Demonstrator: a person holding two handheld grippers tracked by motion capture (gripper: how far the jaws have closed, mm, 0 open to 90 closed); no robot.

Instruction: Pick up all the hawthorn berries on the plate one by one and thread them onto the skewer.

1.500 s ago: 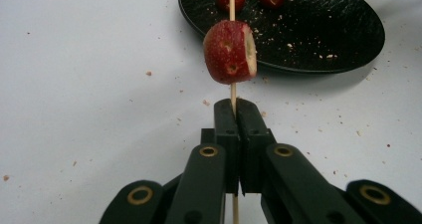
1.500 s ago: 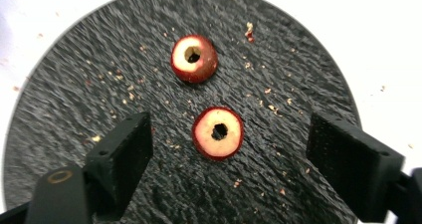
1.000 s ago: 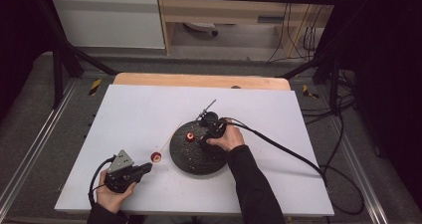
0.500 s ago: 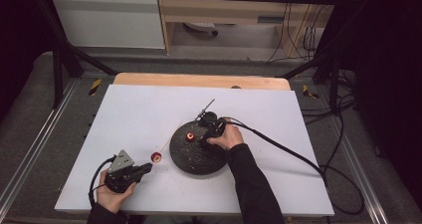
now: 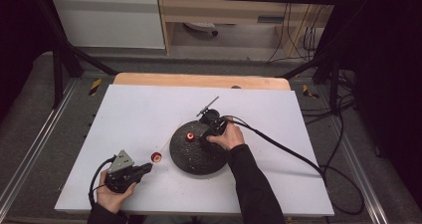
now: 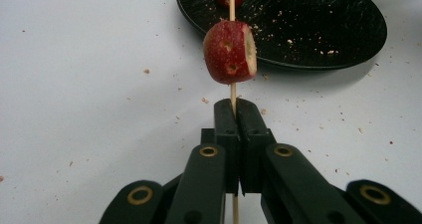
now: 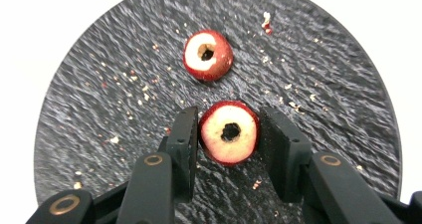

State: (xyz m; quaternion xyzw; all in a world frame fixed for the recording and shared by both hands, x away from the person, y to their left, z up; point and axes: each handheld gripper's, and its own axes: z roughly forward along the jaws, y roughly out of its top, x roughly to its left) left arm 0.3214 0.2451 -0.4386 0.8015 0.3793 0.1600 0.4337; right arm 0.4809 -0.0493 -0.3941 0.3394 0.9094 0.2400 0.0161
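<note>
The right gripper [image 7: 226, 134] has just closed its jaws around a cored fruit [image 7: 229, 133].

L tool [image 6: 233, 115] shut, R tool [image 7: 229, 134] clamped.

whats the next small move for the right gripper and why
Probably lift. The right gripper has just closed, its fingers around a cored fruit piece on the black plate; the left gripper holds the skewer, one piece threaded.

A lab-style recording bay

A white-topped table [image 5: 149, 114] stands inside a black metal frame [image 5: 64, 59], with cables [image 5: 343, 134] trailing over grey carpet [image 5: 30, 134] and plain cabinets [image 5: 107, 20] and wooden shelving [image 5: 224, 10] behind it.
</note>
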